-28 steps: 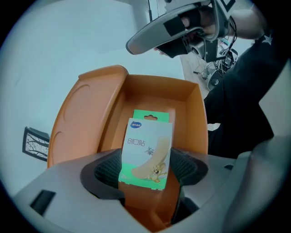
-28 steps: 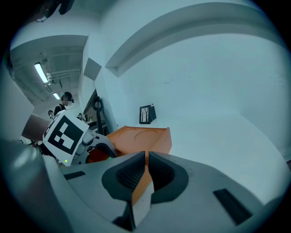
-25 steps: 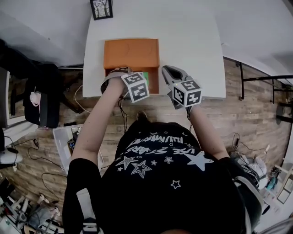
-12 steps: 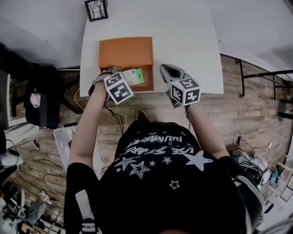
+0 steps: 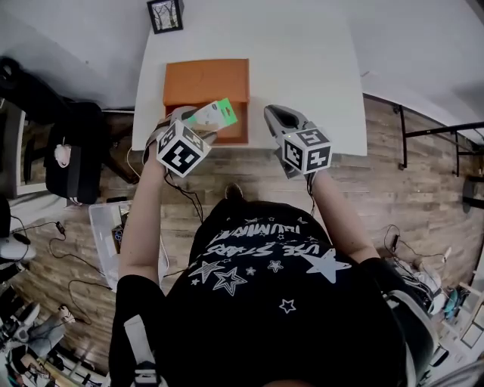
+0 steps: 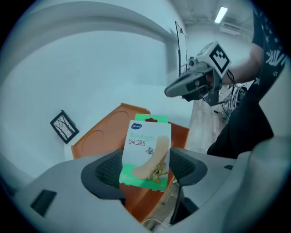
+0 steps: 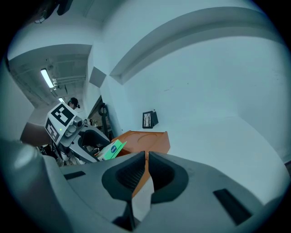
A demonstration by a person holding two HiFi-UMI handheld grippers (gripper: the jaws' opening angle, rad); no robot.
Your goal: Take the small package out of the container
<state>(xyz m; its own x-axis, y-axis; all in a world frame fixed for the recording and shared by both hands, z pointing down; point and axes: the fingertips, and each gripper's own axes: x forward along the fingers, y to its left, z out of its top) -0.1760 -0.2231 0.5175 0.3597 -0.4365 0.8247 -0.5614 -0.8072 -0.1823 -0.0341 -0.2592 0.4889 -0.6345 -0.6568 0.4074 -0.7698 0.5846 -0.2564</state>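
Note:
My left gripper [image 5: 198,121] [image 6: 145,169] is shut on a small green-and-white bandage package [image 5: 214,114] [image 6: 146,152], which it holds lifted over the near edge of the orange box [image 5: 206,85] [image 6: 104,136]. The package also shows from the side in the right gripper view [image 7: 110,149]. My right gripper [image 5: 278,122] [image 7: 146,175] is shut with nothing between its pads, hovering over the white table [image 5: 302,60] just right of the box [image 7: 144,142]. The box's inside is mostly hidden from me.
A small black picture frame [image 5: 165,14] [image 6: 64,126] [image 7: 149,119] stands at the table's far left corner. Left of the table are a dark chair [image 5: 72,151] and a plastic bin [image 5: 106,234] with cables on the wooden floor. The table's near edge lies under my grippers.
My left gripper has drawn back toward me and risen, bringing the bandage package up out of the orange box. The right gripper has stayed where it was.

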